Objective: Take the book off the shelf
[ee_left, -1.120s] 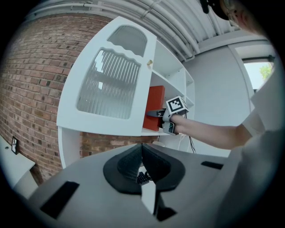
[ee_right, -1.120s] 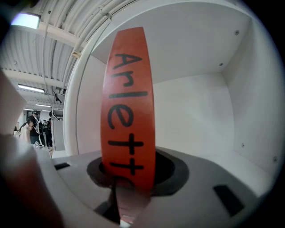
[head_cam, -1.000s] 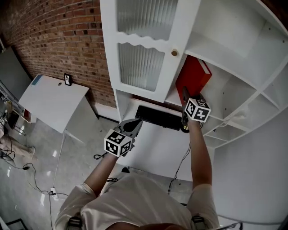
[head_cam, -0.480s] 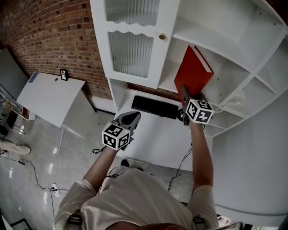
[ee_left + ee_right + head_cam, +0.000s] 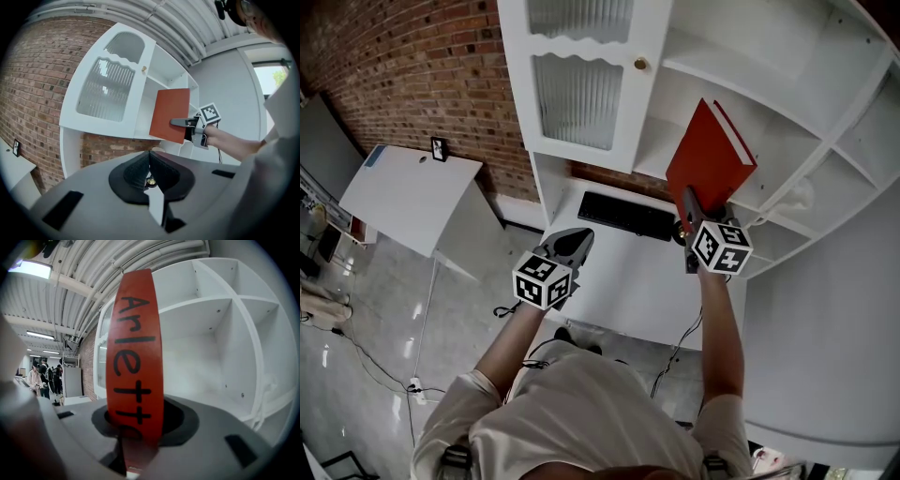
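While the right gripper [image 5: 687,204] clamps the red book [image 5: 710,155] by its spine, keeping it upright | book looks clear of the front edge of the shelf [image 5: 750,98] | left gripper [image 5: 577,239] jaws together, empty, parked aside as spare.

Your red hardcover book [image 5: 710,155] against a white wooden shelf unit [image 5: 787,103]
You see black lettering down the book's red spine [image 5: 133,357]. The shelf door has pale ribbed glass [image 5: 578,87] and a brass-coloured knob [image 5: 641,64], the brick wall [image 5: 422,66] is red-brown, and the flat keyboard [image 5: 626,216] is black.
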### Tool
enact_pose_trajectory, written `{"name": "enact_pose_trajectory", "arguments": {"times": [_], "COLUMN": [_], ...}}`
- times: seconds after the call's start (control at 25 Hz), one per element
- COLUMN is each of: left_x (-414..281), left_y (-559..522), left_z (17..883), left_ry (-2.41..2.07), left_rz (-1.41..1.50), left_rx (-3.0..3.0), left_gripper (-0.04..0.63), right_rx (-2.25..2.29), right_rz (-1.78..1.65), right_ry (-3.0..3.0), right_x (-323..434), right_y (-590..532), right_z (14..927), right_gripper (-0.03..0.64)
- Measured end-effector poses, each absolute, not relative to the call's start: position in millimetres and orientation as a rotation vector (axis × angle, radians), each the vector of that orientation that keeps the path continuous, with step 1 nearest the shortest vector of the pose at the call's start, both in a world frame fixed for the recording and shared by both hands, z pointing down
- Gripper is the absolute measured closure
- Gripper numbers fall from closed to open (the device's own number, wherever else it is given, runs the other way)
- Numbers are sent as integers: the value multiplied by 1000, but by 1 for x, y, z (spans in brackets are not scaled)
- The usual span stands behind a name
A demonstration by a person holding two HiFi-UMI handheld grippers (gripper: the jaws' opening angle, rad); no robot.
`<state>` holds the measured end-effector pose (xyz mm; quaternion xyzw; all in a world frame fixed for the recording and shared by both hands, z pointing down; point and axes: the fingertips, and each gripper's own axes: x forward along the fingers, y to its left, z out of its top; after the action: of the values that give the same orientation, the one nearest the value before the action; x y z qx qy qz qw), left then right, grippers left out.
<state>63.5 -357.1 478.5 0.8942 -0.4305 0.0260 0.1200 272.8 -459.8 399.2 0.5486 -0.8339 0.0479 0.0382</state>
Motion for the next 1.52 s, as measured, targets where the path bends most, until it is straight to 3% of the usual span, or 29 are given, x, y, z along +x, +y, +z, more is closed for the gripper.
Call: {"name": "enact_pose_trajectory", "arguments": {"times": [1.52], "left_x": [25], "left_y": [-394], "left_z": [469], "left_ry": [-1079], "left_rz": [75], "left_rx": [2723], "left_gripper": [601], "right_rx": [1825], "right_rz": [251], "right_ry": [-2428], "right_x": [238], "right_y": [-373], "right_z": [459], "right_gripper": [459]}}
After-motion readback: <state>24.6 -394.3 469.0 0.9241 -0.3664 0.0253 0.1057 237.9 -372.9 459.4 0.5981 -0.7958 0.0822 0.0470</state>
